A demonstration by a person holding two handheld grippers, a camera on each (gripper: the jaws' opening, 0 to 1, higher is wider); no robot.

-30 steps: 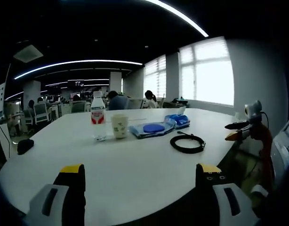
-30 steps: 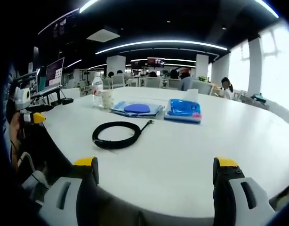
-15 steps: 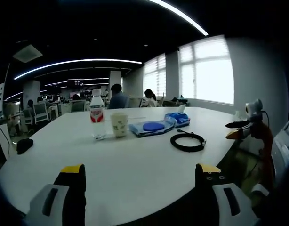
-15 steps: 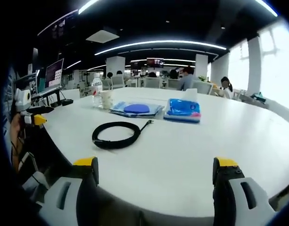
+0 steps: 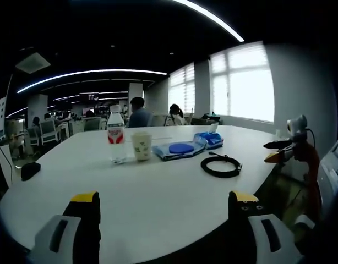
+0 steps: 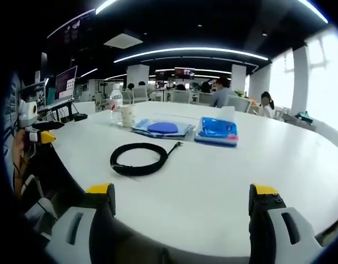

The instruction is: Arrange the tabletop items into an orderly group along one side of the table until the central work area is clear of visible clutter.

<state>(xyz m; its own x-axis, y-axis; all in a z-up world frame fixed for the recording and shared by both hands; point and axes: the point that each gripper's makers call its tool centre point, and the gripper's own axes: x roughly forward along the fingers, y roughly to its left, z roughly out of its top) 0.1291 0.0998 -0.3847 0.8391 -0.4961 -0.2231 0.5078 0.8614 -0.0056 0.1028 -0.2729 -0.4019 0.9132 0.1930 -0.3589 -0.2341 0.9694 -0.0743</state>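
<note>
Right gripper view: the right gripper [image 6: 181,206] hangs at the near table [image 6: 279,159] edge, jaws spread wide with nothing between them. Left gripper view has the left gripper [image 5: 164,212] likewise released and empty, well short of everything.

Nearest lies a coiled black cable [image 6: 138,158], floppy and light; I judge a pinch across the bunched loops safest, since one strand would unspool. Beyond it, left, a flat blue pouch [image 6: 161,127] looks soft and thin, so take it by an edge. Right of that, a blue tissue pack [image 6: 217,130], squashy and light, suits a grip across its short sides.

Farther left stand a paper cup [image 5: 141,146], easily crushed, and a bottle [image 5: 115,142], heavier and smooth; grip the bottle at mid-body. A small dark thing [image 5: 29,170] sits at the far left edge; I cannot tell what.
</note>
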